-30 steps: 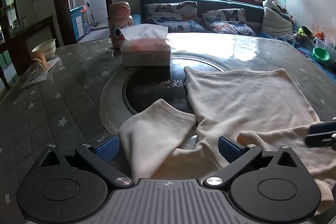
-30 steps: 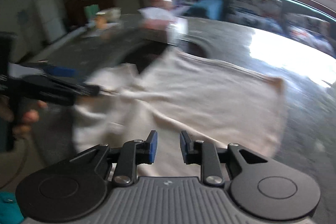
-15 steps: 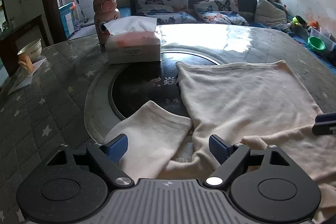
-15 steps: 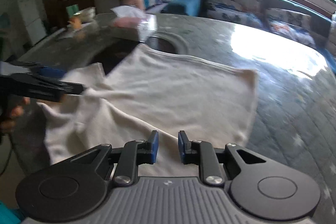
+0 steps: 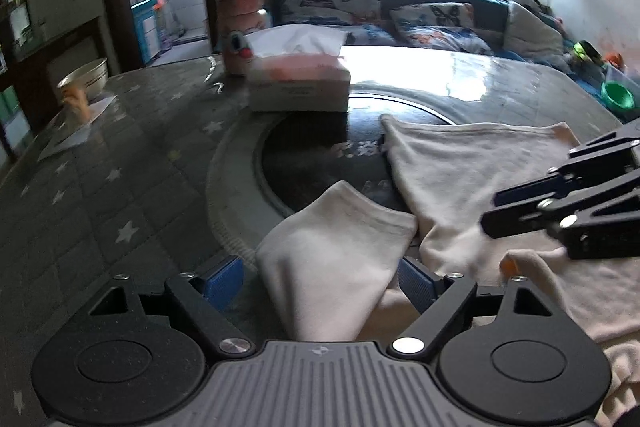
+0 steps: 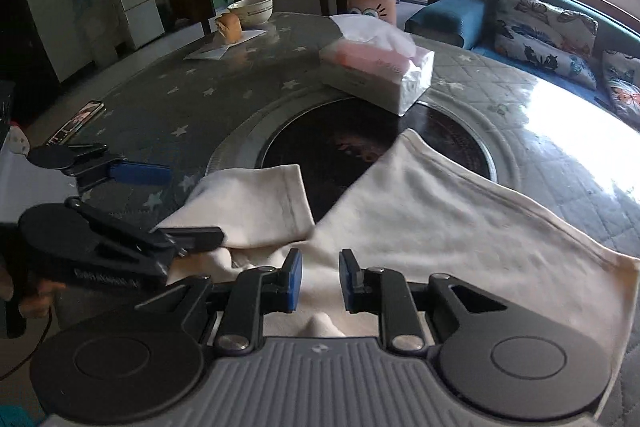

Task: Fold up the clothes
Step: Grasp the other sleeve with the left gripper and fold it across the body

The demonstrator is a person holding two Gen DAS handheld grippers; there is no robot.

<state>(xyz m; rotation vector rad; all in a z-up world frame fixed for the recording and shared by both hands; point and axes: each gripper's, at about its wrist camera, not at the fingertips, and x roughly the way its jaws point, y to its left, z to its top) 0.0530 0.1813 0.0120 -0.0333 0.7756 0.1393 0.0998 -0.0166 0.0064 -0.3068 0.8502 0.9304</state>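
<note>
We've got the cream shirt spread over the lower middle of the frame on the round table, one sleeve flopped out left. Our left gripper is spread wide around that sleeve; our right gripper is parted a little over the cloth, gripping nothing. Tissue box sits further back, upper middle.
</note>
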